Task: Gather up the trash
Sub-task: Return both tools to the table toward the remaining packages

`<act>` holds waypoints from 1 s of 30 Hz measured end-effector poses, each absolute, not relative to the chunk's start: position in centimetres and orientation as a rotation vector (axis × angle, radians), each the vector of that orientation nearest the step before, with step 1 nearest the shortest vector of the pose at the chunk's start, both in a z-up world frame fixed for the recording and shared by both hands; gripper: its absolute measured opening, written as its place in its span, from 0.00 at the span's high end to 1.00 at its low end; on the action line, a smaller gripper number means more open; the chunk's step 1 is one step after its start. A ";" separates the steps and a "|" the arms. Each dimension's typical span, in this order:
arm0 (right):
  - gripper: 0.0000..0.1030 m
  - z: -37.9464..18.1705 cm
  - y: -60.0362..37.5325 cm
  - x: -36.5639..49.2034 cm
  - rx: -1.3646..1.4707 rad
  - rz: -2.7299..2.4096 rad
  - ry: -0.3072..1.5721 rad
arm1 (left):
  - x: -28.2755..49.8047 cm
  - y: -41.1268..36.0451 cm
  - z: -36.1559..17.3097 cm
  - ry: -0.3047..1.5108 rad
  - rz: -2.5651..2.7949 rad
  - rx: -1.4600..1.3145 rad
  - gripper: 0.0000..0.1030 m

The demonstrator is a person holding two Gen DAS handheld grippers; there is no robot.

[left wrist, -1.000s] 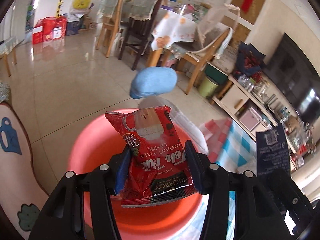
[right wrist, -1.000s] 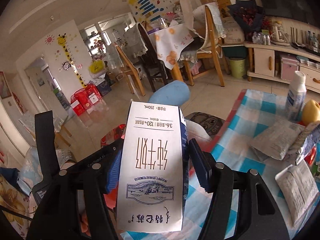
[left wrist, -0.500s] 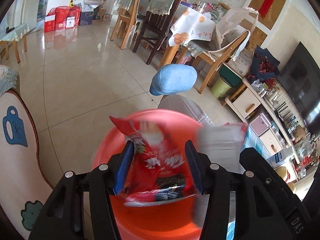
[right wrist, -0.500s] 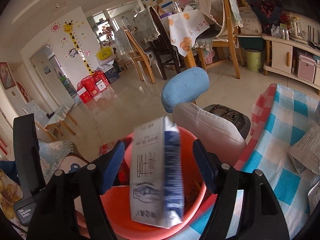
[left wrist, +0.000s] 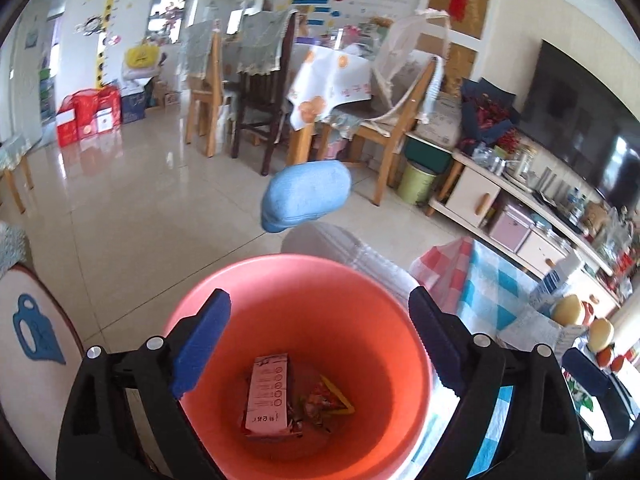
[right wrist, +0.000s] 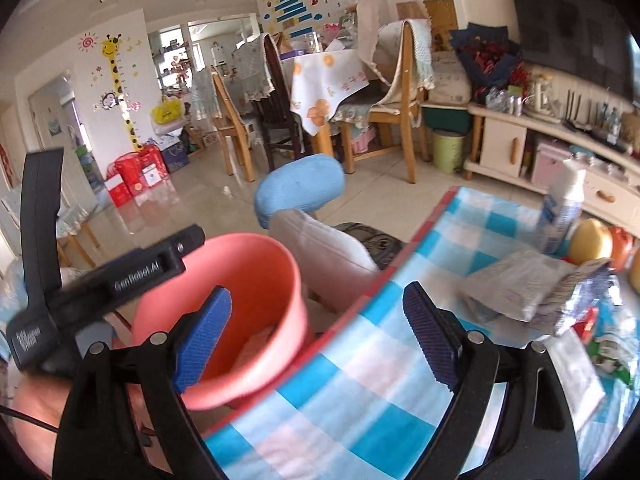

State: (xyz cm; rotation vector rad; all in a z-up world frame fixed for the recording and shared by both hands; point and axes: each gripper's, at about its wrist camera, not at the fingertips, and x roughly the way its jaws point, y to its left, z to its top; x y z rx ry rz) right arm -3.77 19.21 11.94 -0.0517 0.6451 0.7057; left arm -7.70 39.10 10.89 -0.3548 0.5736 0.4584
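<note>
Both loads are gone from the tongs since a second ago: the red sachet (left wrist: 326, 398) and the carton (left wrist: 266, 394) now lie at the bottom of the bucket (left wrist: 304, 268). The left tongs (left wrist: 318, 344) hang spread wide and empty right over its mouth. The right tongs (right wrist: 316, 340) are likewise released, holding nothing, and have swung toward the bench (right wrist: 360, 412), the bucket just to their left.

The remaining trash, a crumpled grey wrapper (right wrist: 516, 292) with a foil packet (right wrist: 584, 300) touching it, lies on the bench ahead and right of the right tongs, near a bottle (right wrist: 560, 216) and fruit (right wrist: 590, 240). Both look light, soft and crinkly, probably slick; pinching a raised fold in the middle should hold best.
</note>
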 end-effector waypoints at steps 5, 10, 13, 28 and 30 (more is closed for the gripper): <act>0.08 11.7 16.4 -4.6 -0.092 0.646 0.622 | -7.3 36.4 11.7 0.544 0.424 -0.280 0.12; 0.08 11.6 14.5 -5.7 -0.148 0.608 0.597 | -6.9 34.3 12.3 0.526 0.423 -0.231 0.11; 0.08 11.5 13.7 -6.5 -0.184 0.594 0.577 | -7.0 33.6 12.7 0.505 0.414 -0.230 0.11; 0.07 11.1 8.0 -8.1 -0.216 0.543 0.490 | -5.5 29.1 12.4 0.486 0.294 -0.190 0.11; 0.07 11.0 7.0 -8.1 -0.207 0.530 0.475 | -5.2 28.2 12.4 0.484 0.297 -0.165 0.11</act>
